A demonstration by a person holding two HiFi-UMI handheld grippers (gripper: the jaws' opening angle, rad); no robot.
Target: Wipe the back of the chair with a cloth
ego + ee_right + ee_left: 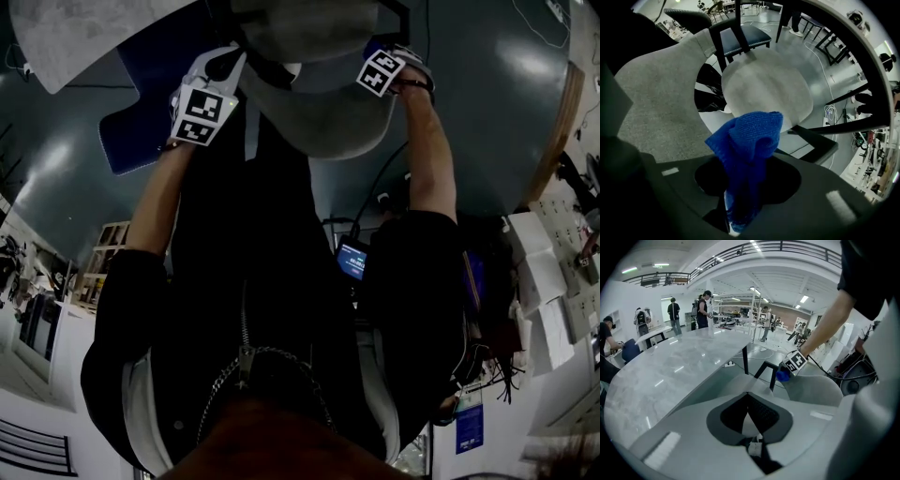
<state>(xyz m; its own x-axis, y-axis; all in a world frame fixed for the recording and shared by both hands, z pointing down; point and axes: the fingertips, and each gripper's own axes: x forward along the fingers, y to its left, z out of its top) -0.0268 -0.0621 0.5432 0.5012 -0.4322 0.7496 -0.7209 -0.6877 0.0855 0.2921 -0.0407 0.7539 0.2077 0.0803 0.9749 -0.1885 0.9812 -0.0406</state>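
Observation:
The grey fabric chair back [319, 112] is at the top of the head view, between my two grippers. My right gripper [384, 67] is at its upper right edge, shut on a bunched blue cloth [747, 145]. In the right gripper view the cloth hangs over the chair's round pale seat [764, 89], with the chair back [656, 103] close on the left. My left gripper [202, 108] is by the chair back's left edge; its jaws look shut [752, 427] with nothing seen between them. The left gripper view shows the right gripper [794, 363] and the cloth [782, 376] at the chair back's top [811, 390].
A long marble table [675, 371] on black legs [745, 359] stands just beyond the chair. Another chair with a dark blue seat [745, 35] is nearby. Cables lie on the floor [829, 112]. Several people stand or sit far off [703, 310].

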